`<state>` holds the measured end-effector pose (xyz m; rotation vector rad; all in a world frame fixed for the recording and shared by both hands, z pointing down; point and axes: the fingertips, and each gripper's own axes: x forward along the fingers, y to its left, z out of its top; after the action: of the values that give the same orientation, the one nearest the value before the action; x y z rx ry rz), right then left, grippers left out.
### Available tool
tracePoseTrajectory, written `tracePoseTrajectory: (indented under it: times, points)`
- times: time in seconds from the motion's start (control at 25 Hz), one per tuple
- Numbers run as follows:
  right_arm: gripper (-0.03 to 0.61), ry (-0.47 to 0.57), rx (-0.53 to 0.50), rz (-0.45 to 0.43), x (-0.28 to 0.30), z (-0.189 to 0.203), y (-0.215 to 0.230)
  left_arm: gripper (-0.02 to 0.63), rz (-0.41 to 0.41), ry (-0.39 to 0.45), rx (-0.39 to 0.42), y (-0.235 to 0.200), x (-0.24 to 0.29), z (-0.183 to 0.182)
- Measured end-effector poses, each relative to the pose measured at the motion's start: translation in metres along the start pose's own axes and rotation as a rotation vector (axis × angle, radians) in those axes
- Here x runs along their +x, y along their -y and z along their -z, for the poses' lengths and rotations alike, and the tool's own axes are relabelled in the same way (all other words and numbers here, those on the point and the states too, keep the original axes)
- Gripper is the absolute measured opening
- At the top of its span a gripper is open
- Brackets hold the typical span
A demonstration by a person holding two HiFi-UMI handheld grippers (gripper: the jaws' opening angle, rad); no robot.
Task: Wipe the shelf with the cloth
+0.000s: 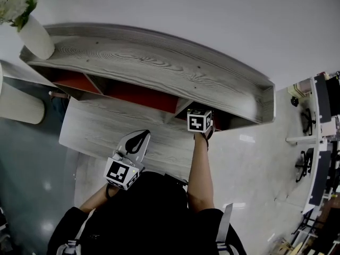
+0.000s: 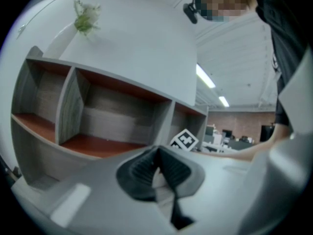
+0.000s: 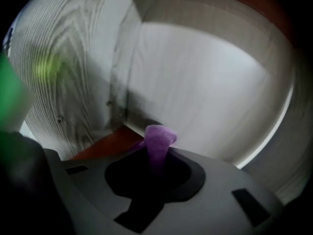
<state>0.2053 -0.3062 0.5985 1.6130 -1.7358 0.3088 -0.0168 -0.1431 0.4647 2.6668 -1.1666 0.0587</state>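
The shelf [image 1: 159,62] is grey wood with red-orange inner boards and several open compartments [image 2: 98,126]. My right gripper [image 3: 155,159] is shut on a purple cloth [image 3: 157,142]. It reaches into the right-hand compartment, just above that compartment's red board [image 3: 105,146] and close to its pale back wall. In the head view only its marker cube [image 1: 199,120] shows at the compartment's mouth; the jaws and cloth are hidden there. My left gripper [image 1: 141,136] is held back in front of the shelf, shut with nothing in it [image 2: 157,156].
A white vase with green and white flowers [image 1: 33,35] stands on the shelf's top at its left end. The shelf's grey lower ledge [image 1: 106,126] juts out toward me. A white rounded object [image 1: 18,104] sits at the left, and desks and chairs [image 1: 319,126] at the right.
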Motion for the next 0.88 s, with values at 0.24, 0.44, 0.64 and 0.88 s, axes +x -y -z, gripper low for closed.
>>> tracePoseTrajectory:
  times: [0.24, 0.44, 0.64, 0.88]
  points:
    - [0.069, 0.025, -0.062, -0.140, 0.003, -0.018, -0.035, 0.005, -0.006, -0.002, 0.000, 0.000, -0.002, 0.002]
    - [0.069, 0.048, -0.116, -0.236, -0.001, -0.021, -0.052, 0.005, -0.011, -0.003, 0.000, 0.000, -0.004, 0.003]
    - [0.069, 0.067, -0.159, -0.329, -0.006, -0.020, -0.066, 0.005, -0.014, 0.001, -0.003, 0.001, -0.006, 0.002]
    - [0.069, 0.059, -0.180, -0.405, -0.017, -0.012, -0.080, 0.005, -0.005, 0.003, -0.001, 0.006, -0.004, 0.001]
